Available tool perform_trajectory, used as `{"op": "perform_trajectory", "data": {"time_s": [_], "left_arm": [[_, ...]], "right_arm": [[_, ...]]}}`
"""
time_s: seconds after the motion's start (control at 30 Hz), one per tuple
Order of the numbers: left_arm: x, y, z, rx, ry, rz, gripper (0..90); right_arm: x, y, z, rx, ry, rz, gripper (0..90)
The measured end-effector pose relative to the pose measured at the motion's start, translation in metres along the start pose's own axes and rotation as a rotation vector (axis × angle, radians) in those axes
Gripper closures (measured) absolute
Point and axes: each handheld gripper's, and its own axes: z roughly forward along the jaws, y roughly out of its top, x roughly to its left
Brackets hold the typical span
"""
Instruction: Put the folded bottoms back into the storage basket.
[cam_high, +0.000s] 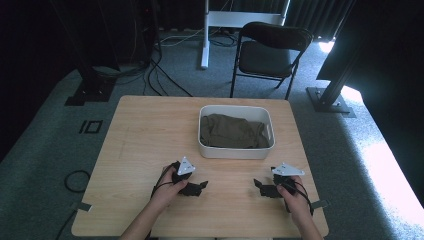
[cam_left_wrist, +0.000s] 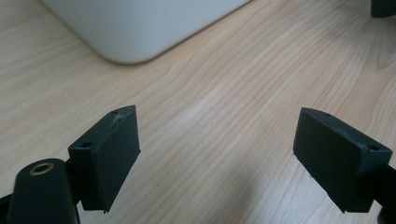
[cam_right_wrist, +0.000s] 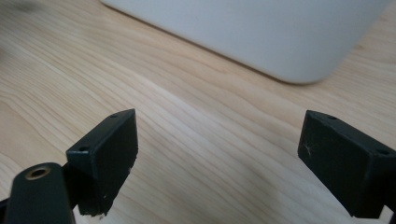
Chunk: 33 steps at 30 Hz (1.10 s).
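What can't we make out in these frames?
- Cloth: high view, the bin walls hide its lower folds; the garment type is unclear.
- Bin: both gripper views, cut off by the top edge, near wall blurred.
- Left gripper and right gripper: open over bare table, bodies out of frame.

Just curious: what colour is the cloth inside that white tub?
Olive green cloth, best seen in the high view.
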Motion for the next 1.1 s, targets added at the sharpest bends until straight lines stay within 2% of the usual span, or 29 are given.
{"op": "perform_trajectory", "data": {"time_s": [0.07,0.1,0.23,0.33,0.43,0.53,0.57,0.63,0.7,0.77,0.9,1.1], "left_arm": [[0.002,-0.004,-0.001,0.011,0.010,-0.005,15.7],[0.002,-0.006,-0.001,0.019,0.012,-0.004,15.7],[0.003,-0.010,-0.002,0.026,0.022,-0.002,15.7],[0.005,-0.013,-0.002,0.033,0.049,-0.002,15.7],[0.006,-0.016,-0.004,0.036,0.061,-0.018,15.7],[0.009,-0.018,-0.005,0.058,0.088,-0.010,15.7],[0.009,-0.019,-0.004,0.058,0.096,-0.015,15.7],[0.011,-0.022,-0.005,0.073,0.116,-0.004,15.7],[0.012,-0.025,-0.005,0.075,0.120,-0.027,15.7],[0.013,-0.025,-0.006,0.076,0.130,-0.031,15.7],[0.013,-0.027,-0.007,0.077,0.154,-0.068,15.1],[0.013,-0.027,-0.007,0.085,0.179,-0.091,12.2]], "right_arm": [[-0.001,-0.002,-0.001,0.012,-0.014,-0.014,11.8],[-0.002,-0.004,-0.001,0.023,-0.029,-0.010,11.8],[-0.004,-0.009,-0.002,0.041,-0.038,0.004,11.8],[-0.004,-0.012,-0.002,0.053,-0.047,0.003,11.8],[-0.005,-0.015,-0.002,0.077,-0.078,-0.011,11.8],[-0.008,-0.018,-0.002,0.097,-0.097,0.010,11.7],[-0.009,-0.019,-0.002,0.093,-0.094,0.026,11.8],[-0.009,-0.020,-0.003,0.094,-0.096,0.028,11.8],[-0.010,-0.020,-0.004,0.095,-0.090,0.024,11.8],[-0.010,-0.021,-0.005,0.097,-0.085,0.026,11.8],[-0.013,-0.022,-0.005,0.106,-0.071,0.059,11.8],[-0.012,-0.022,-0.005,0.106,-0.074,0.063,11.8]]}}
